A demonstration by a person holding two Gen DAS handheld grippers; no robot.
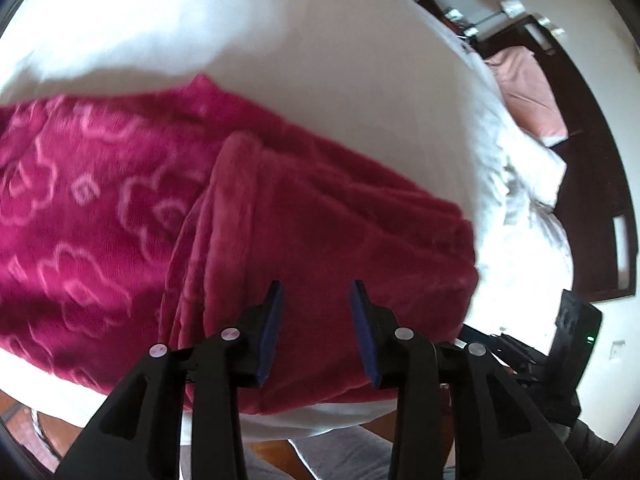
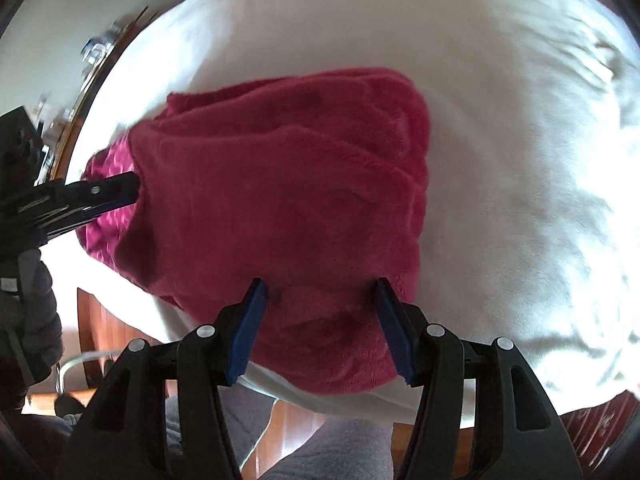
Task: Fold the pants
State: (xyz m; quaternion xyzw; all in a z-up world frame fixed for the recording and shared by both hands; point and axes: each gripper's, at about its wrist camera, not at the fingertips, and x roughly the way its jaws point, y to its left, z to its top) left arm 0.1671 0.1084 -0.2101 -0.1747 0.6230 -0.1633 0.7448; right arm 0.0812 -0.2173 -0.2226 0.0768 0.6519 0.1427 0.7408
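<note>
Magenta fleece pants (image 1: 300, 220) with a pale pink cloud pattern lie folded on a white bed (image 1: 320, 60); a plain folded part lies over the patterned part. My left gripper (image 1: 317, 292) hovers over the near part of the fold, open, its blue pads apart with nothing pressed between them. In the right wrist view the pants (image 2: 280, 184) form a thick bundle near the bed's (image 2: 500, 120) front edge. My right gripper (image 2: 320, 286) stands open above the bundle's near end. The left gripper (image 2: 116, 192) shows at the bundle's left side.
A pink cloth (image 1: 528, 92) lies on dark wooden furniture (image 1: 592, 208) beyond the bed. Crumpled white bedding (image 1: 520, 184) lies at the right. Wooden floor (image 2: 280, 420) and a person's grey-clad legs (image 2: 340, 448) are below the bed's edge. A dark padded sleeve (image 2: 40, 300) is at the left.
</note>
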